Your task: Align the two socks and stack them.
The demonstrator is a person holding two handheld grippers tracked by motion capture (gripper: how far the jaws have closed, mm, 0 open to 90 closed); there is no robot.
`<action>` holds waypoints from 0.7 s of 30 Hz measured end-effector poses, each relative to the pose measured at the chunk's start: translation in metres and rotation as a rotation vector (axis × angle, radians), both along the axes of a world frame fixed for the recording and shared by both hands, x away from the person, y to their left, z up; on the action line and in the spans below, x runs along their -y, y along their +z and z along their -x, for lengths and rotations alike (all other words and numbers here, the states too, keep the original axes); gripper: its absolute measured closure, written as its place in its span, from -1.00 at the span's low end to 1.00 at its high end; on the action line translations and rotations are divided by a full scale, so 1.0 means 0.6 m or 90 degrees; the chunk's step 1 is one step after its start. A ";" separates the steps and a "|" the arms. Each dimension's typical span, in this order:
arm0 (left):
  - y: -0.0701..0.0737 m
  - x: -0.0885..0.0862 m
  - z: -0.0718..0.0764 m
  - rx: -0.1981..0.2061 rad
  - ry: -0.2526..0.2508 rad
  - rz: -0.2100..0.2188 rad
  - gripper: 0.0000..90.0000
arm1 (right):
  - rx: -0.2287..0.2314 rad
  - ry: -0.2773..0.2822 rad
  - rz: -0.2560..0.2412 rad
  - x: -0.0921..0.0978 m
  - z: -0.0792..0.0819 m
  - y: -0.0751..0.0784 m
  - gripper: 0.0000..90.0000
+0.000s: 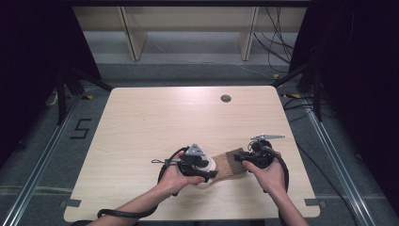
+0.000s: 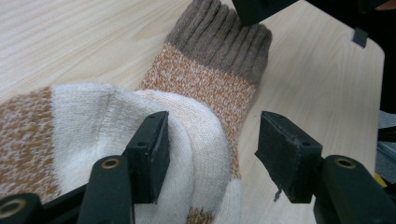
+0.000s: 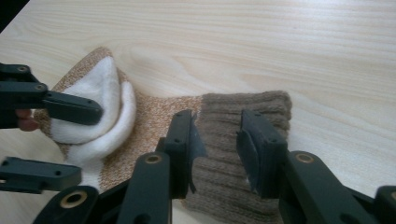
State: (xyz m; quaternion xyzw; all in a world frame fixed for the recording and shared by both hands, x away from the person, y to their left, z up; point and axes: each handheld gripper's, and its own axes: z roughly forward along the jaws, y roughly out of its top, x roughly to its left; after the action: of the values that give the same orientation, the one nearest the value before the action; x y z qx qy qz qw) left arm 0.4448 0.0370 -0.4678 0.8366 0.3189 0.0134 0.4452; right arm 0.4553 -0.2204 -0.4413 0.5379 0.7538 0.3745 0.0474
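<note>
A knitted sock (image 1: pixel 229 163) lies flat on the wooden counter (image 1: pixel 155 117) near its front edge, white toe folded back over the orange foot; the left hand-held gripper (image 2: pixel 212 154) stands wide apart astride the white fold (image 2: pixel 140 116); the right hand-held gripper (image 3: pixel 215 140) sits over the brown ribbed cuff (image 3: pixel 247 109), jaws half parted and pressing nothing.

Each black hand-held gripper (image 1: pixel 214 170) has brass-ringed screw holes.
</note>
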 end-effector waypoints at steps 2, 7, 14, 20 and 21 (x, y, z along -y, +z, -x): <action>0.007 -0.005 0.000 0.003 -0.001 0.007 -0.05 | -0.021 -0.018 -0.005 0.000 0.003 0.004 0.43; 0.029 -0.018 0.000 0.024 0.008 0.022 -0.10 | 0.011 -0.032 -0.005 0.012 -0.005 0.004 0.27; 0.027 -0.037 -0.014 -0.019 0.042 0.052 0.04 | 0.005 -0.058 -0.002 0.019 -0.008 0.004 0.22; -0.007 -0.031 -0.013 -0.053 0.036 0.034 0.11 | 0.002 -0.047 -0.001 0.011 -0.004 0.010 0.25; -0.007 -0.029 -0.012 -0.049 0.033 0.028 0.14 | 0.018 -0.038 0.010 0.012 -0.007 0.009 0.26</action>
State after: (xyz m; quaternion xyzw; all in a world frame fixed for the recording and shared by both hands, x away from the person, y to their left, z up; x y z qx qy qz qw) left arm 0.4519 0.0544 -0.4722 0.8179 0.3577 -0.0139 0.4505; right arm 0.4595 -0.2275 -0.4360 0.5543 0.7398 0.3744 0.0730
